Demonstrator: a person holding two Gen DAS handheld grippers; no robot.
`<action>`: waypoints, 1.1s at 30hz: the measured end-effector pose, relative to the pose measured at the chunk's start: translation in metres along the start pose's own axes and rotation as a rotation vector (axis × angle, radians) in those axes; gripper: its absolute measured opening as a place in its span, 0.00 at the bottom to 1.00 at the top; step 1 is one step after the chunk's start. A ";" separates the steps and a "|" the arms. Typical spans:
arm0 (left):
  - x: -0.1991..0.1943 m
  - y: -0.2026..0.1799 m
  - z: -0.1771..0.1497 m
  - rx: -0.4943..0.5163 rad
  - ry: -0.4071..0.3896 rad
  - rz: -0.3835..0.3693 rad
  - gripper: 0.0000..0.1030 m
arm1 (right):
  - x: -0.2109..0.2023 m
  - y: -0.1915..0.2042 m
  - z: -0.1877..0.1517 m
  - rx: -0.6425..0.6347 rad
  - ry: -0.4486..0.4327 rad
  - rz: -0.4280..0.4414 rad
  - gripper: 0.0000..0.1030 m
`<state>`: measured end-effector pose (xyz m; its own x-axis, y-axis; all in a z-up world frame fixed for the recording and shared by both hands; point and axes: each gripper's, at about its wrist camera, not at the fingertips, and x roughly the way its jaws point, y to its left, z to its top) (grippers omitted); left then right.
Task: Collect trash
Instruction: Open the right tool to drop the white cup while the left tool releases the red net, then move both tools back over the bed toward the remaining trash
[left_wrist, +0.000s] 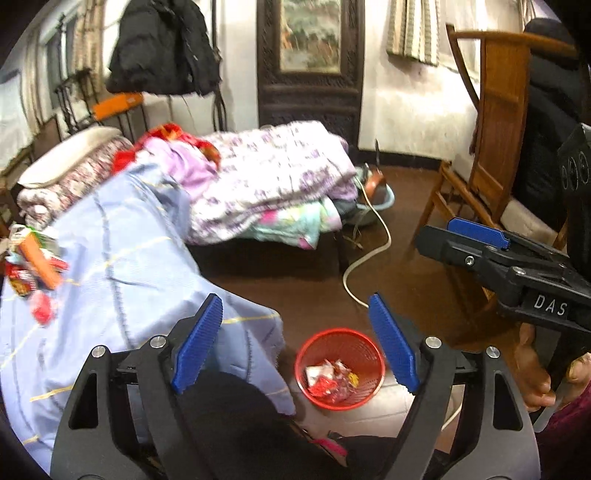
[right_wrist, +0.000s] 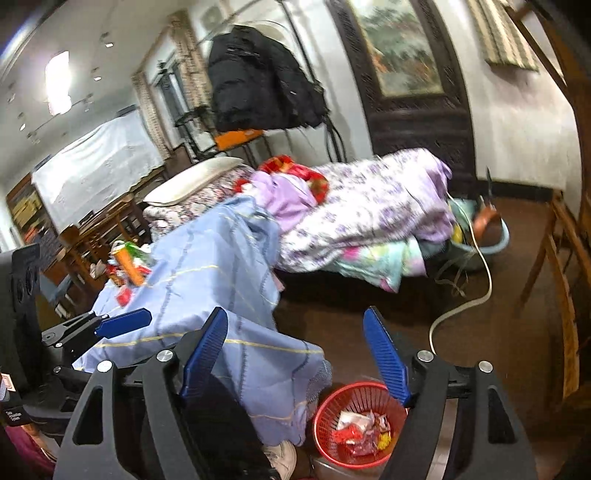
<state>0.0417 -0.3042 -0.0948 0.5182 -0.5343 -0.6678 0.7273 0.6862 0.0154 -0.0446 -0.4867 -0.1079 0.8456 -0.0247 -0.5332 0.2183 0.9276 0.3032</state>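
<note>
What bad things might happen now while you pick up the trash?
1. More wrappers lie far across the blue cloth; dragging them could tug the hanging cloth.
2. The red basket stands on the floor under the cloth's edge, so dropped trash might miss it.
3. A white cable snakes over the floor near the basket, so a foot might catch on it.

White walls (left_wrist: 406, 110), dark brown floor (left_wrist: 406, 221), carved dark screen (left_wrist: 310, 92), wooden chair (left_wrist: 495, 122), quilt-piled bed (left_wrist: 273, 177)
</note>
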 end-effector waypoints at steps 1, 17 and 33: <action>-0.010 0.003 -0.001 -0.004 -0.020 0.013 0.78 | -0.005 0.011 0.002 -0.023 -0.013 0.007 0.76; -0.126 0.083 -0.042 -0.166 -0.227 0.155 0.86 | -0.046 0.163 0.011 -0.279 -0.044 0.156 0.90; -0.107 0.203 -0.095 -0.410 -0.154 0.197 0.87 | 0.029 0.251 -0.003 -0.331 0.121 0.163 0.91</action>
<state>0.0913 -0.0607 -0.0906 0.7118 -0.4201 -0.5629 0.3872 0.9033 -0.1846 0.0333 -0.2537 -0.0498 0.7884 0.1593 -0.5942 -0.1004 0.9863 0.1312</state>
